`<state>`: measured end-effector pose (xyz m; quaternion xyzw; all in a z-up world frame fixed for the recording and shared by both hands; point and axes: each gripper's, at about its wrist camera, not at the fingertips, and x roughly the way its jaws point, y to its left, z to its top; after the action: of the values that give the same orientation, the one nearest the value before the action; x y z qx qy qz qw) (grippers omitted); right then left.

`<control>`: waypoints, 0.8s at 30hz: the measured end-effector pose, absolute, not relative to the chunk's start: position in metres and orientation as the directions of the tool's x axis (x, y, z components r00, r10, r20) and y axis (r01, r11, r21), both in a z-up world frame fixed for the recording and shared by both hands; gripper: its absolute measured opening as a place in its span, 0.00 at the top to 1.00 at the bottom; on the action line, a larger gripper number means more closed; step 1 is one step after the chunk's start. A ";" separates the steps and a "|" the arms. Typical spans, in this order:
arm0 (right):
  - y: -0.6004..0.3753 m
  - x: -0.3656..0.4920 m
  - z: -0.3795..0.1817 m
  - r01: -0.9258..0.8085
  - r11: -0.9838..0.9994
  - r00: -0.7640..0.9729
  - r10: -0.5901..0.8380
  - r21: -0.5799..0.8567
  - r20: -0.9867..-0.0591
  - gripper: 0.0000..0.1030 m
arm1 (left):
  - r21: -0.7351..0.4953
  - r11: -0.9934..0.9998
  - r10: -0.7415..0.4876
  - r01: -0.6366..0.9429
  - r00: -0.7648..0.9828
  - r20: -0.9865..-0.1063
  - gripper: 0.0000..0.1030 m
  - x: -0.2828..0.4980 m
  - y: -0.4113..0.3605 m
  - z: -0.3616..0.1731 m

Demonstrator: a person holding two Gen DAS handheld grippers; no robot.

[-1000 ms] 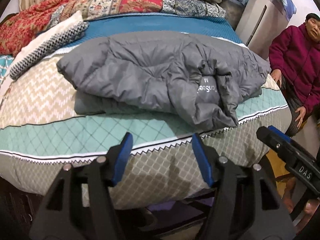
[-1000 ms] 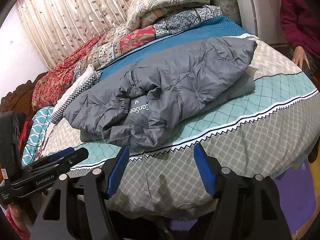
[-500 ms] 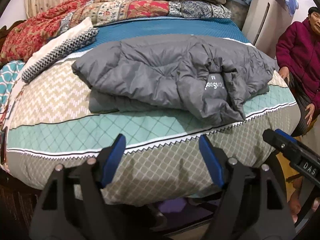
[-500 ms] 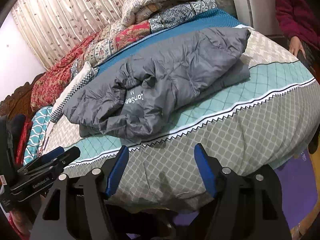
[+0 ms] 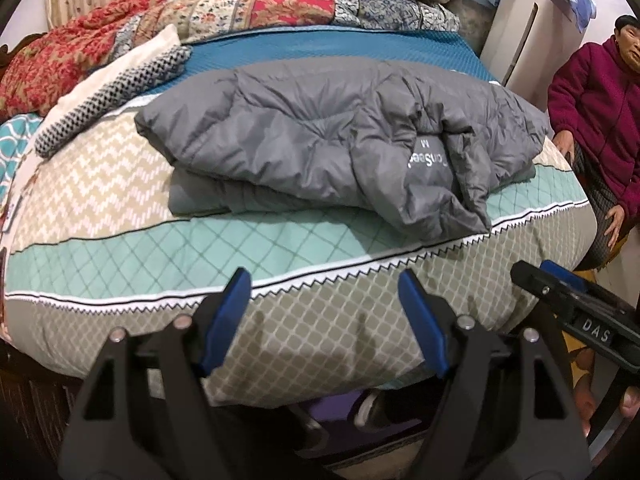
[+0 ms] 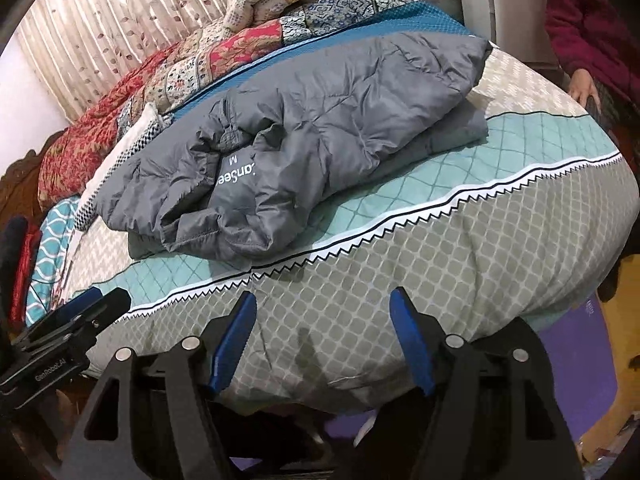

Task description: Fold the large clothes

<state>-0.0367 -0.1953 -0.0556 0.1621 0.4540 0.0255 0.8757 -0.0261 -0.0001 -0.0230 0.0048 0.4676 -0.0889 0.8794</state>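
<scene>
- Spread wider than a second ago: left tool, both blue pads apart with nothing between them, hanging off the bed's near edge.
- Likewise gaping and empty: right tool, beside the near edge, well short of the jacket.
- Probably drawn back because the folding looks finished or paused.
- Lying near the bed's near edge, toward its right corner: grey puffer jacket, folded into a thick stack, crinkled, white lettering on the turned-over collar.
</scene>
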 end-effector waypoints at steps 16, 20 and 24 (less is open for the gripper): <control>-0.209 -0.038 -0.059 0.150 0.949 0.598 0.136 0.277 -0.790 0.26 | -0.082 0.978 -0.179 0.194 0.563 -0.807 0.21 -0.030 -0.012 -0.021; -0.214 -0.036 -0.063 0.149 0.943 0.588 0.158 0.298 -0.793 0.26 | -0.071 0.978 -0.174 0.194 0.589 -0.789 0.16 -0.035 -0.013 -0.015; -0.217 -0.034 -0.068 0.142 0.942 0.566 0.173 0.303 -0.806 0.26 | -0.080 0.978 -0.180 0.191 0.590 -0.787 0.15 -0.034 -0.014 -0.014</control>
<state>-0.0340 -0.2174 -0.0684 0.1695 0.4655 0.0090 0.8686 -0.0343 -0.0140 -0.0140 0.0066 0.4407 -0.1040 0.8916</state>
